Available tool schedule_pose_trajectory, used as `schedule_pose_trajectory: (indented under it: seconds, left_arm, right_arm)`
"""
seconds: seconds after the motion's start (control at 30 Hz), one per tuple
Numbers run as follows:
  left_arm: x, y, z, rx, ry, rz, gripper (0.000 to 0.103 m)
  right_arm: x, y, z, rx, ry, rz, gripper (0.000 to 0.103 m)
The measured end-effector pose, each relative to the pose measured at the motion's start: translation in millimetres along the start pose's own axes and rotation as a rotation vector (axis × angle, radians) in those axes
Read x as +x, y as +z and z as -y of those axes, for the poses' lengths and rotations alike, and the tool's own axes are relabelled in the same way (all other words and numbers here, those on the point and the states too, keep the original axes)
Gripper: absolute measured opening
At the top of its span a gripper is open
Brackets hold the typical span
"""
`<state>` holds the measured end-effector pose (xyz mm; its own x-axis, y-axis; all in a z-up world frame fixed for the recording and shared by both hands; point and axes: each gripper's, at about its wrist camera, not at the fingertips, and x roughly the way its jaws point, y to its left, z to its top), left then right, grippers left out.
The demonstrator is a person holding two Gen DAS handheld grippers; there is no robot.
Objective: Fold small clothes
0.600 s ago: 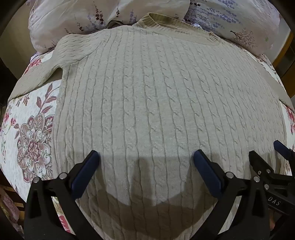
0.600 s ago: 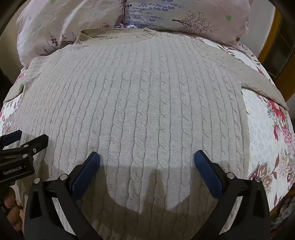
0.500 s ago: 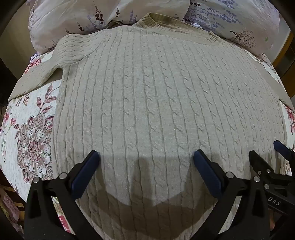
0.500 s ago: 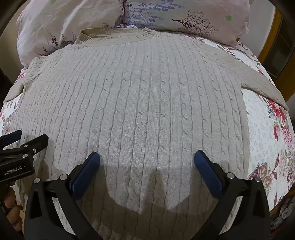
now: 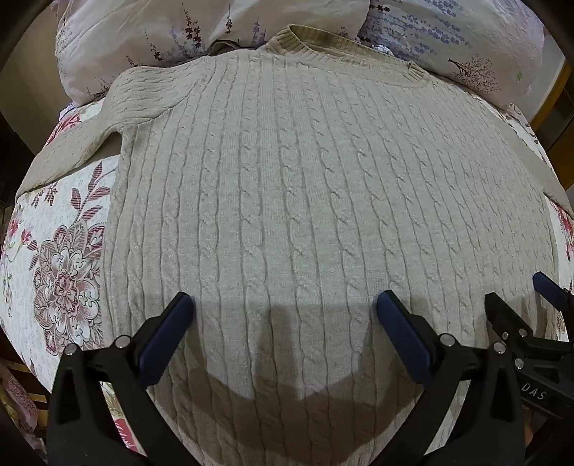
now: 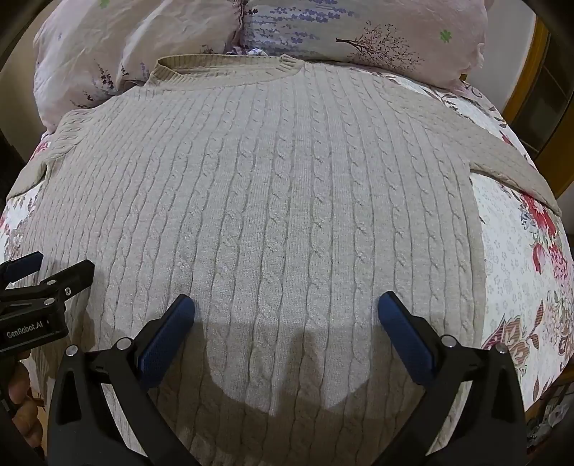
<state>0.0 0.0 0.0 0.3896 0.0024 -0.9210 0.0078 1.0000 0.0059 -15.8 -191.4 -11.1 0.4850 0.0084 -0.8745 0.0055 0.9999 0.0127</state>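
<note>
A beige cable-knit sweater lies flat and face up on a floral bedspread, collar at the far end; it also shows in the right wrist view. Its sleeves spread out to both sides. My left gripper is open and empty above the sweater's lower left part. My right gripper is open and empty above the lower right part. The right gripper shows at the right edge of the left wrist view, and the left gripper at the left edge of the right wrist view.
Two floral pillows lie behind the collar. The floral bedspread shows at the left and at the right. A wooden frame stands at the far right. The bed's near edge is below the grippers.
</note>
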Motion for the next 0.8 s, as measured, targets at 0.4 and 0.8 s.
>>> schedule_pose_trajectory:
  seconds: [0.4, 0.8]
  left_arm:
    - [0.0, 0.0, 0.0, 0.0, 0.0, 0.0, 0.101]
    - [0.0, 0.0, 0.0, 0.0, 0.001, 0.0, 0.101]
  right_arm:
    - [-0.1, 0.2, 0.1, 0.0, 0.0, 0.001, 0.102]
    - [0.0, 0.2, 0.1, 0.0, 0.0, 0.001, 0.102]
